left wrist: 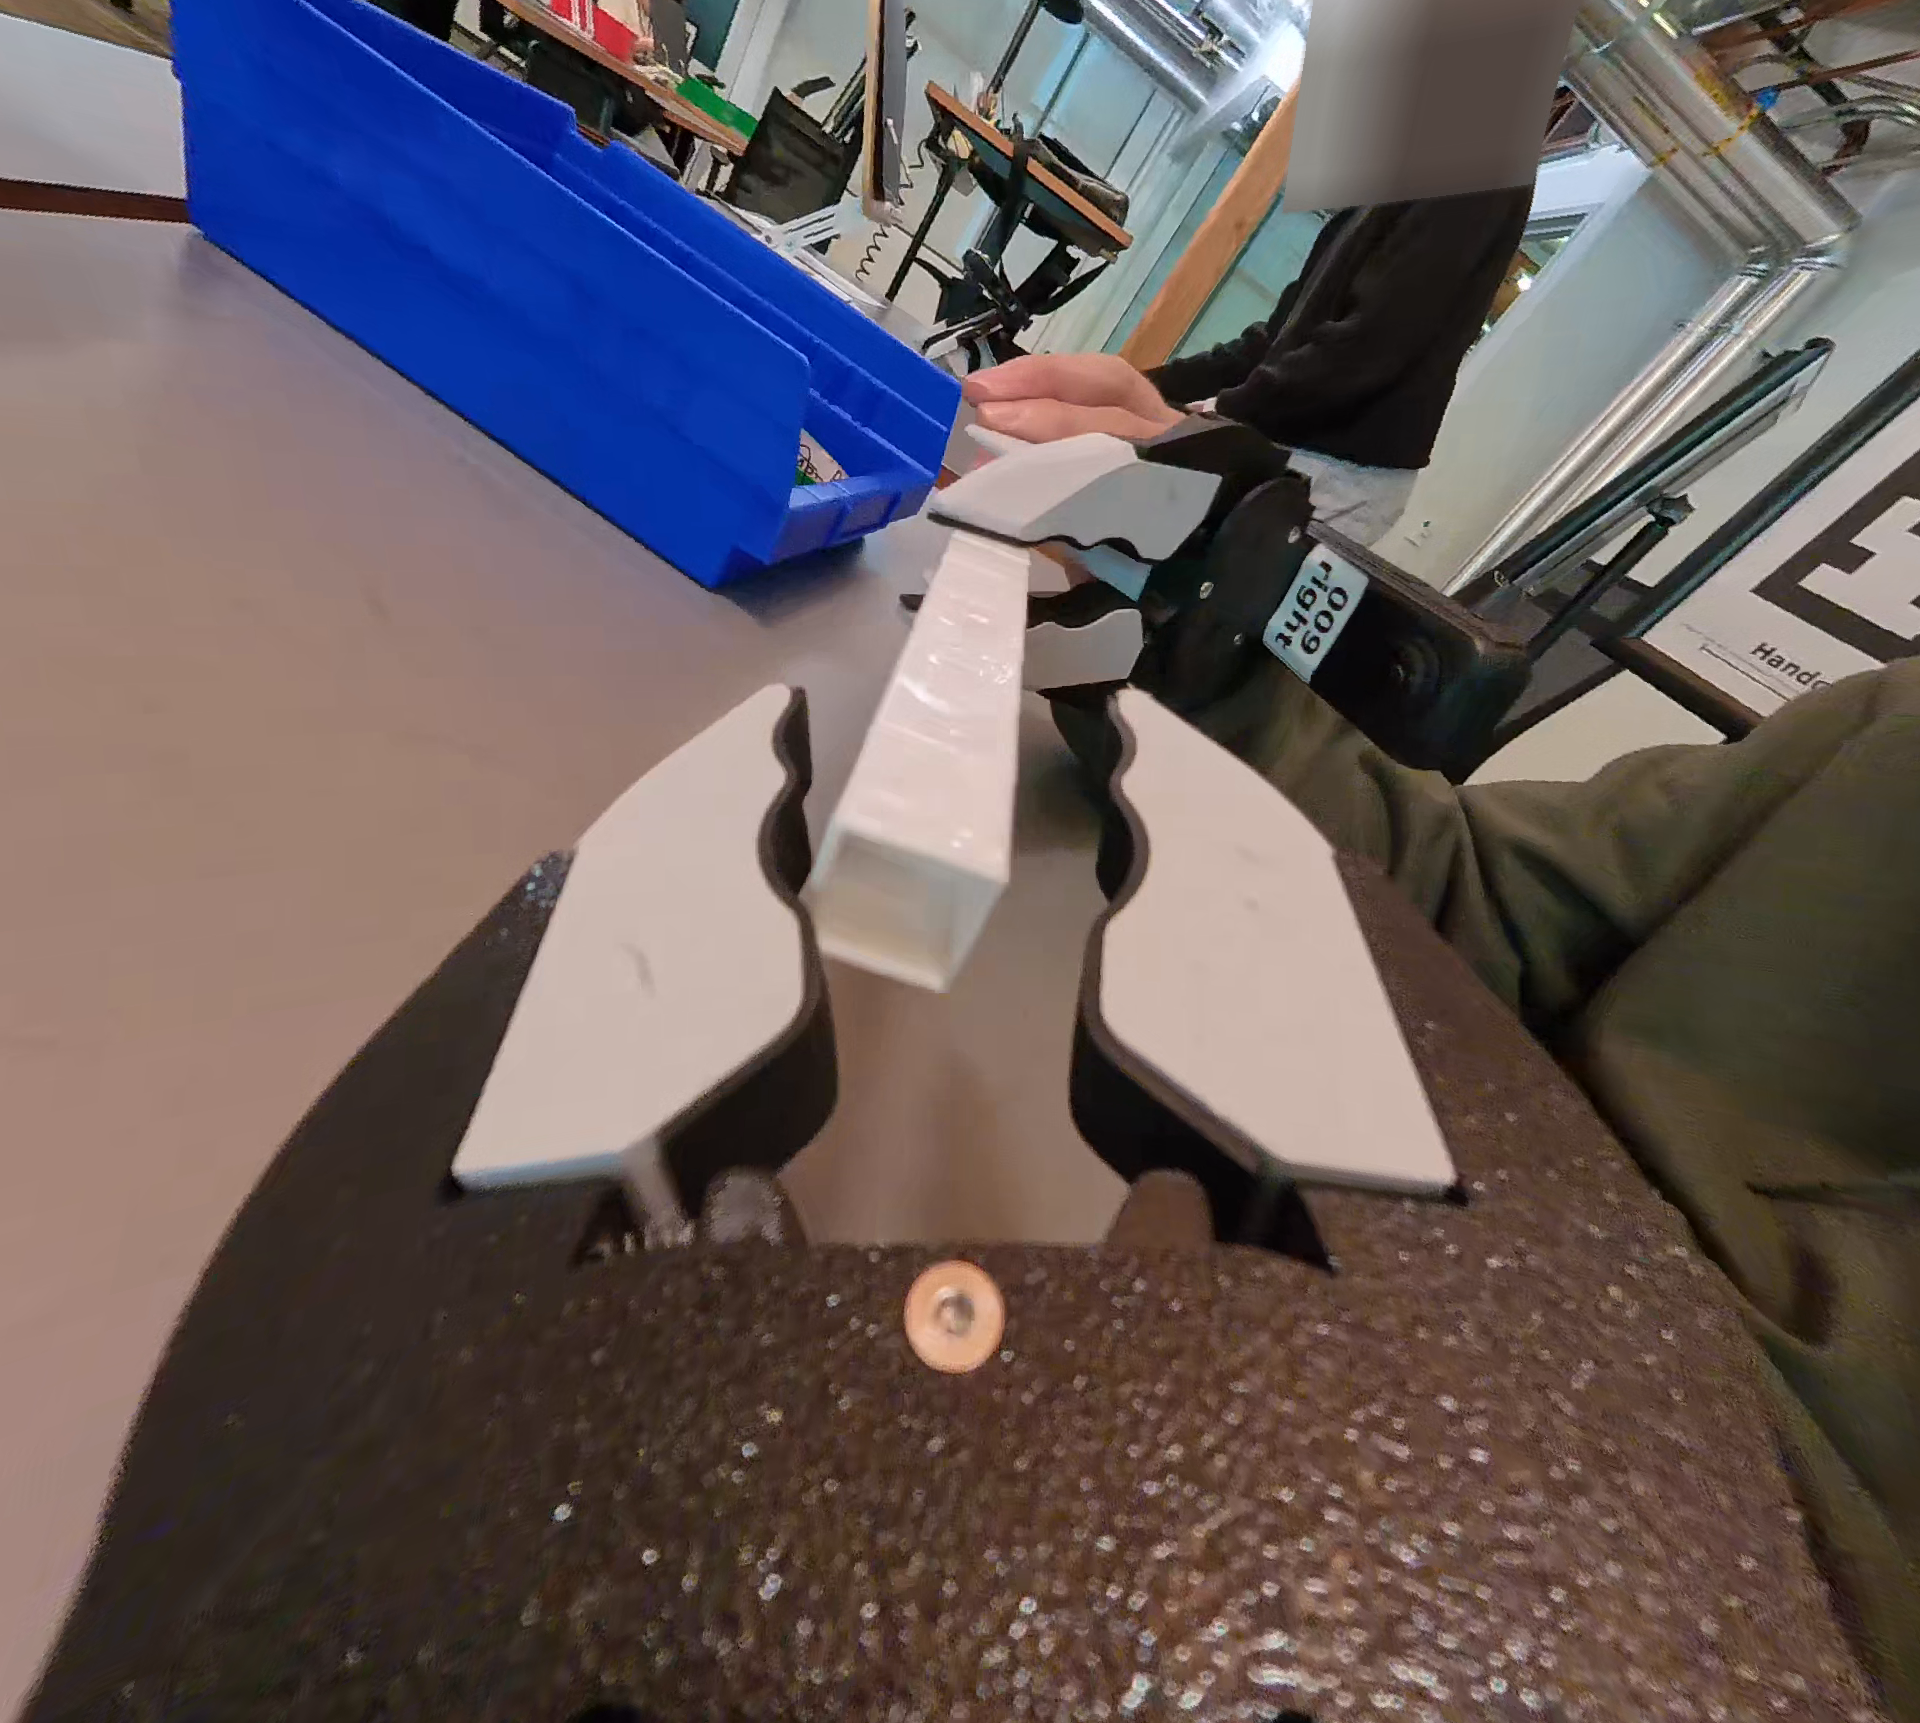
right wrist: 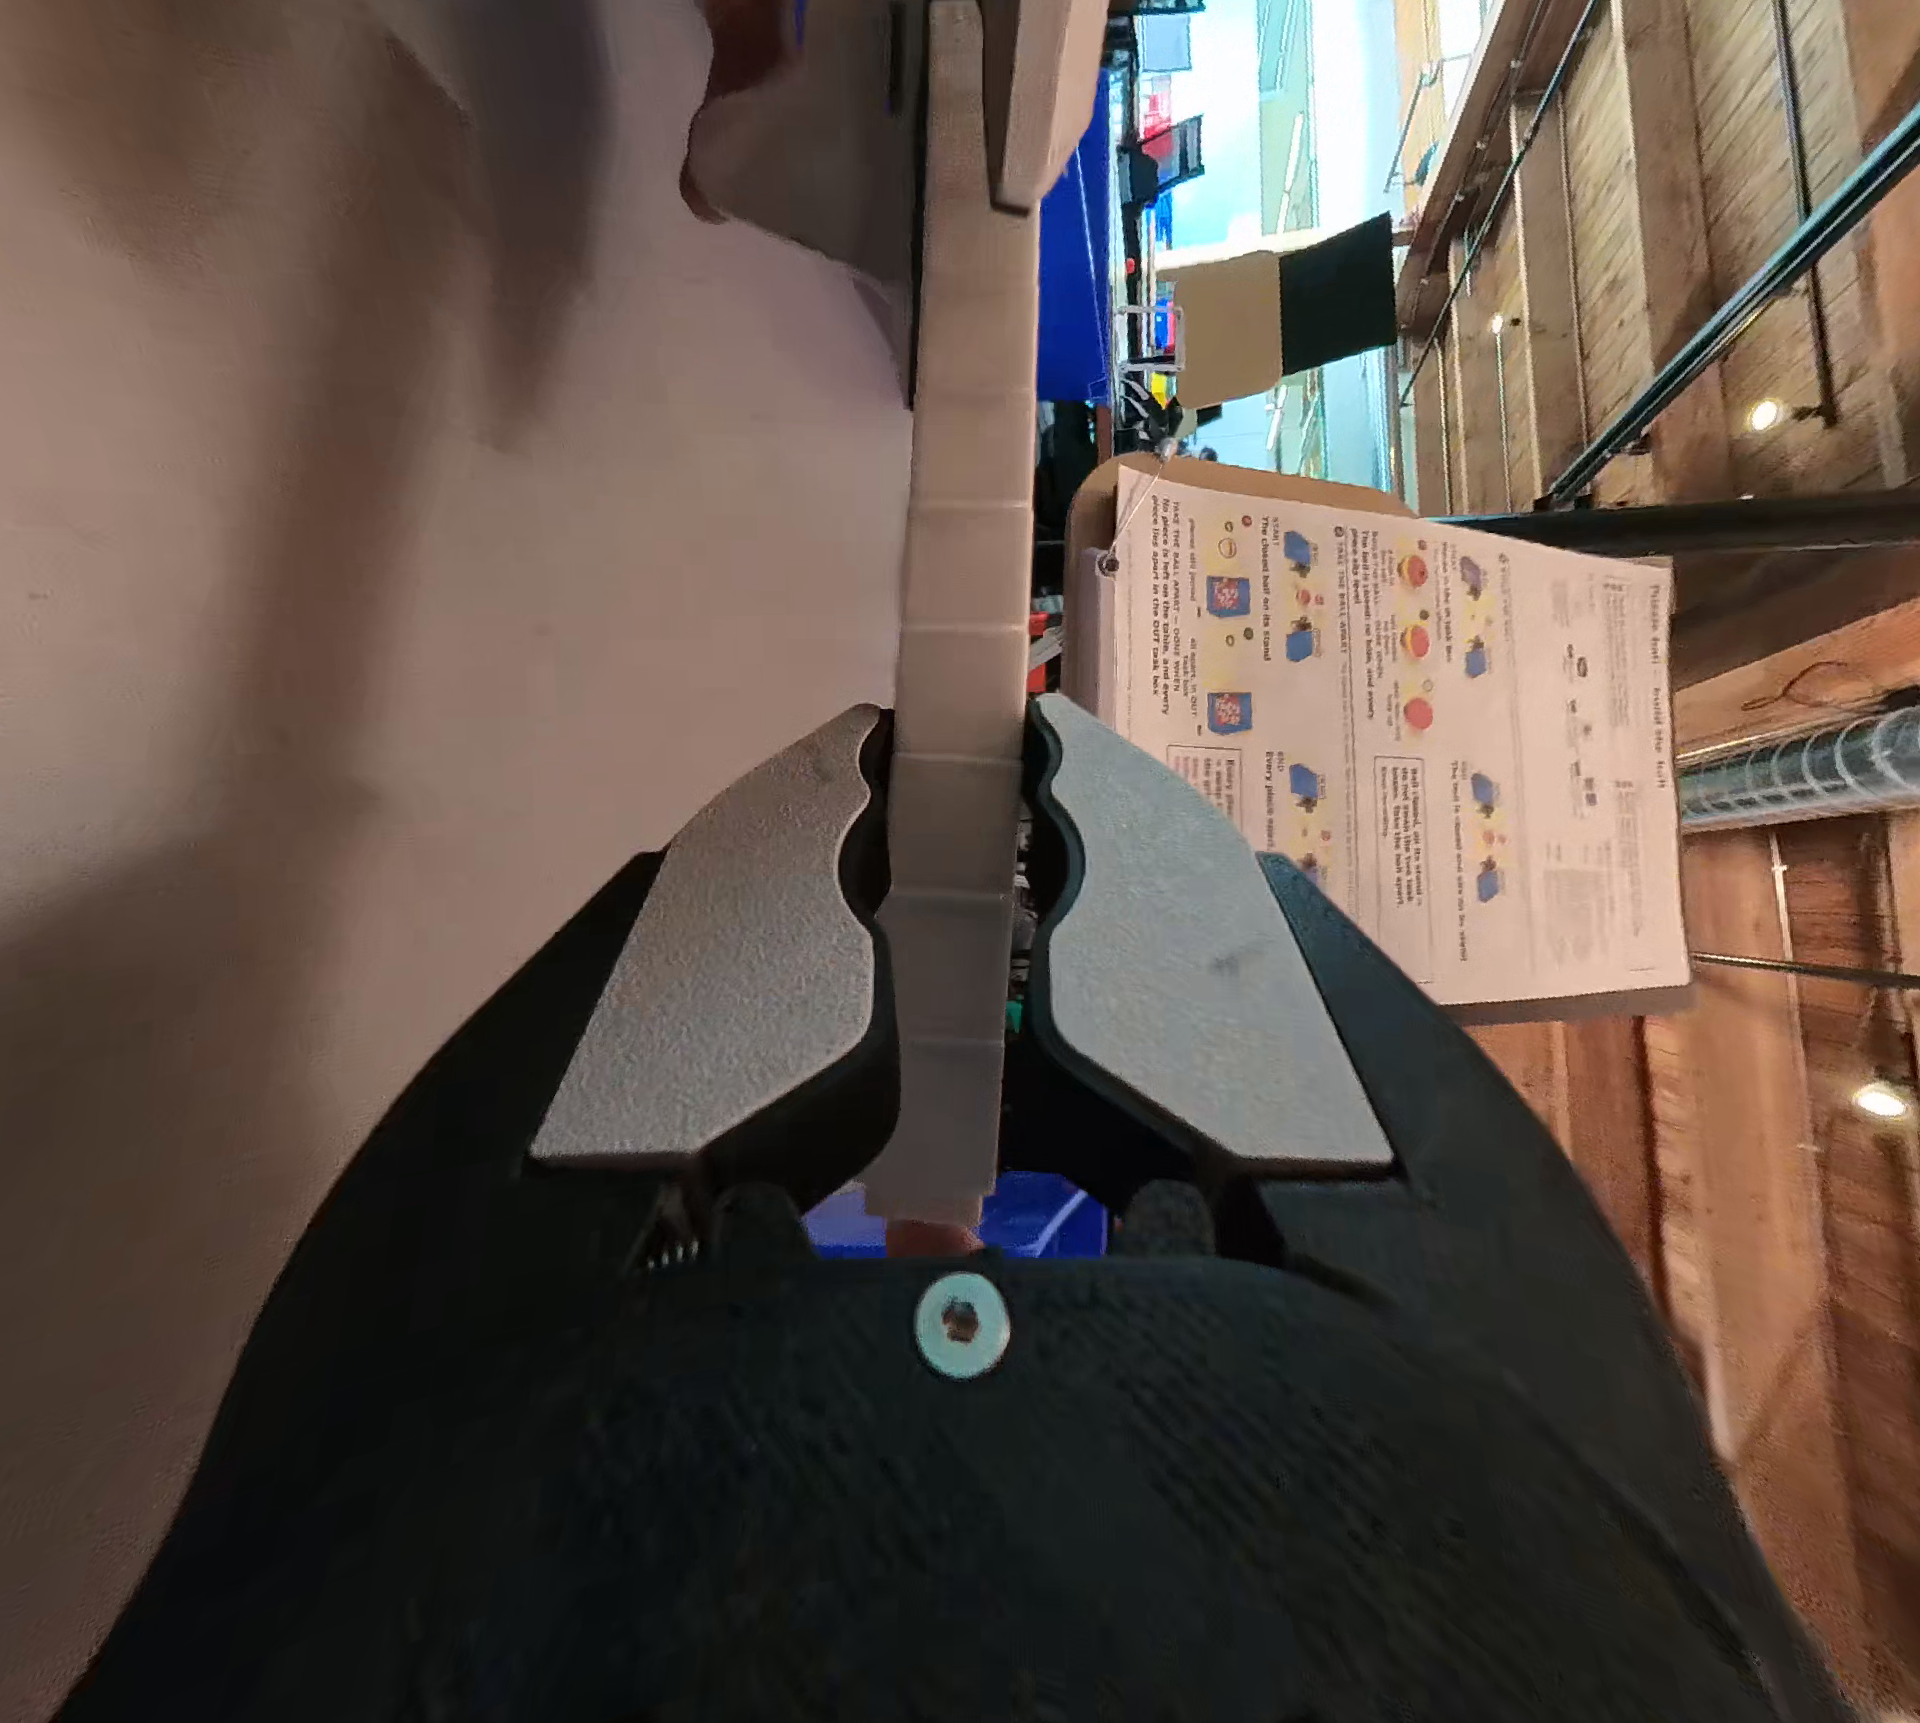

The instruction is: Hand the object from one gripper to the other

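On grey table [left wrist: 260, 738], blue bin [left wrist: 499, 302].

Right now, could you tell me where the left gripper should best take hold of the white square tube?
Grip the near, open end of the white square tube, closing on its two flat side faces. It already lies lengthwise between the open left gripper, and the right gripper clamps the far end, so that end is taken.

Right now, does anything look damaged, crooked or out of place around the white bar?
Nothing looks damaged or spilled. The white square bar is held level above the grey table by the right tool, and its open end sits between the open fingers of the left tool. The blue bin stands upright.
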Demonstrator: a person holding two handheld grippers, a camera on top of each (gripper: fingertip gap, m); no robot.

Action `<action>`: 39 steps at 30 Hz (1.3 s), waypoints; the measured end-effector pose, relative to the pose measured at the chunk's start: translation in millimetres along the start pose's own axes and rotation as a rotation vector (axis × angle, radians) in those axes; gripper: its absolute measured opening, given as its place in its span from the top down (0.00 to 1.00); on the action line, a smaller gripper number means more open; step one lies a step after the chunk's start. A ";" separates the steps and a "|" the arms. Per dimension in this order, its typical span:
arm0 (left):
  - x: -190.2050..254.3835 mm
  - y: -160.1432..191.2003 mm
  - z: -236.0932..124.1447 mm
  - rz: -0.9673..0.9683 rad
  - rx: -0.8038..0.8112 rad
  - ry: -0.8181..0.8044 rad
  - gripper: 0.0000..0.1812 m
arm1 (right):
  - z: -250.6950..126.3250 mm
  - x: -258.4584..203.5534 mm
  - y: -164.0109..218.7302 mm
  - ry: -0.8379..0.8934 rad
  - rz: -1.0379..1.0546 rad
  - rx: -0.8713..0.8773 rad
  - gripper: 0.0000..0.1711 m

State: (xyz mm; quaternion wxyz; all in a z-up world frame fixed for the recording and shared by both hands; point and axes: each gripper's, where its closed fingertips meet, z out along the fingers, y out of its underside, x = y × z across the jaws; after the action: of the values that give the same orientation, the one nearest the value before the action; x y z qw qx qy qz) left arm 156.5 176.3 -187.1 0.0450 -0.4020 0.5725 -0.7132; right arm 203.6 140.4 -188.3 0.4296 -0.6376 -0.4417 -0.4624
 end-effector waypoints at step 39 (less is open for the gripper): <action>-2.6 -16.0 -25.1 -0.247 0.096 0.127 0.87 | -17.9 1.2 3.5 -0.025 0.261 0.162 0.73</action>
State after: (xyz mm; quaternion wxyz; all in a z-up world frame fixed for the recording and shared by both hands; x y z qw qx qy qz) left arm 148.9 202.7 -175.4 -0.0603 -0.4210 0.4856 -0.7637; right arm 203.4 122.6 -184.0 0.5304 -0.6586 -0.3963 -0.3575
